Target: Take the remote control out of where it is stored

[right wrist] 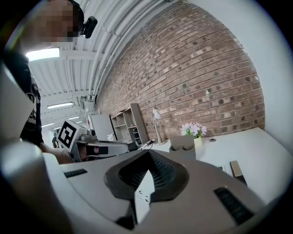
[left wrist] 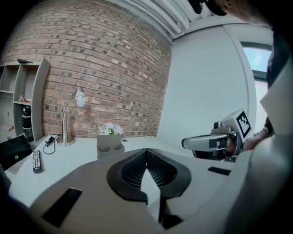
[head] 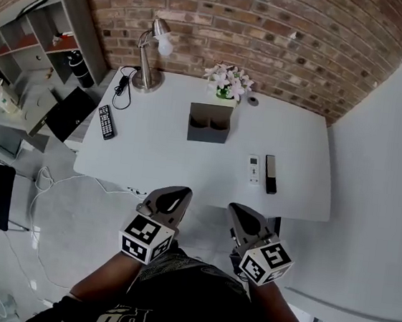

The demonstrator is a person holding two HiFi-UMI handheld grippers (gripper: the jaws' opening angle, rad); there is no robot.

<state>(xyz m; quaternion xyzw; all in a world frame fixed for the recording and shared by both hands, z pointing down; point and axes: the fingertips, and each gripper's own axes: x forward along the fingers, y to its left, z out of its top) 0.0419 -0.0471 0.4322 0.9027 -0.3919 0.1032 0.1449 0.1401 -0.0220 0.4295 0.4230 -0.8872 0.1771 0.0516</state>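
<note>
In the head view, a flat white tabletop (head: 157, 170) fills the middle. A grey box with two pockets (head: 209, 125) stands at its centre, and nothing pokes out of it. A long black remote with buttons (head: 107, 121) lies at the left edge. A small white remote (head: 254, 168) and a slim dark remote (head: 271, 174) lie side by side at the right. So the remotes look already out. The left claw (head: 177, 191) and right claw (head: 238, 210) hang low in the frame, off the tabletop.

In the left gripper view, the left claw (left wrist: 146, 151) is pinched closed on nothing, I think because nothing needs holding.

In the right gripper view, the right claw (right wrist: 147, 154) is closed and empty too.
</note>
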